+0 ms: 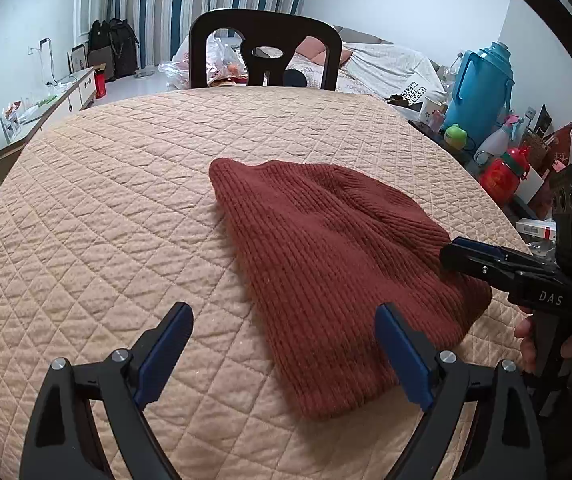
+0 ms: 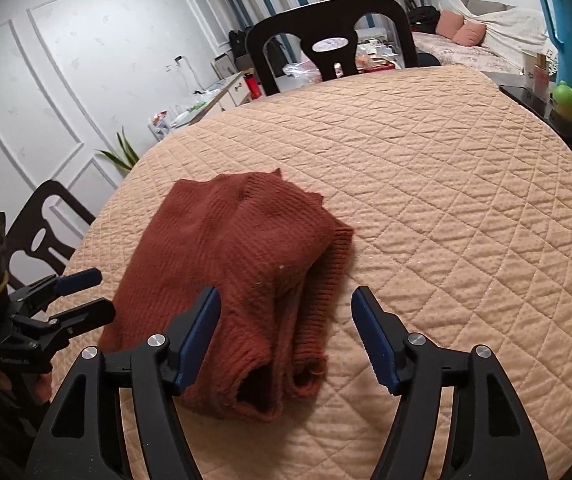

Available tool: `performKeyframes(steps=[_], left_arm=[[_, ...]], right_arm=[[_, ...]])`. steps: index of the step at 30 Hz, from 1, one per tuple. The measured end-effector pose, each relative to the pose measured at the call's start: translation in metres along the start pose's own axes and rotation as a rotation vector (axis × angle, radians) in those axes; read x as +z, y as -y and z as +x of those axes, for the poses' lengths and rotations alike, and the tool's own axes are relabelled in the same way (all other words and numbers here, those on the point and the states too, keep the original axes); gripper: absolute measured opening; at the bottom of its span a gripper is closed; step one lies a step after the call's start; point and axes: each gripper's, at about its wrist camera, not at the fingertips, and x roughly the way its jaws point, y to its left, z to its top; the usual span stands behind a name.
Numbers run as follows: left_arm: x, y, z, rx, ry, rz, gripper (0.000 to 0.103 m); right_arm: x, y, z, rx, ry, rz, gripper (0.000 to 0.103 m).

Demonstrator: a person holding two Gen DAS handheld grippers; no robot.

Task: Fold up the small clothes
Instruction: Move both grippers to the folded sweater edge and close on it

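Two claws sit wide open and hold nothing. The left claw (image 1: pixel 284 344) and right claw (image 2: pixel 286 330) hang over the near end of the knit (image 2: pixel 238 276), likely let go so it rests flat. It lies folded near the surface's (image 2: pixel 446 200) near edge.

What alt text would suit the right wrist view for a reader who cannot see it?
A folded rust-red knit garment lies on a quilted peach table cover, the right gripper open over its near end. The left gripper, also open, is at its left edge.
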Motion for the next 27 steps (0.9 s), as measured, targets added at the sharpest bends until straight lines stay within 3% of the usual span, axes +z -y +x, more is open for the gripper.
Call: performKeyframes(steps=[7,10,27], left_arm=[[0.008,-0.011,0.024,-0.063,-0.059,-0.060,0.094],[0.012,-0.019,0.036,-0.134,-0.097,-0.128,0.094],[0.021,-0.023,0.056,-0.206,-0.119,-0.197,0.093]], right_arm=[[0.006,0.009,0.021,0.059,-0.059,0.056,0.069],[0.006,0.011,0.031,0.075,-0.090,0.070,0.069],[0.014,0.018,0.039,0.147,-0.102,0.105,0.070]])
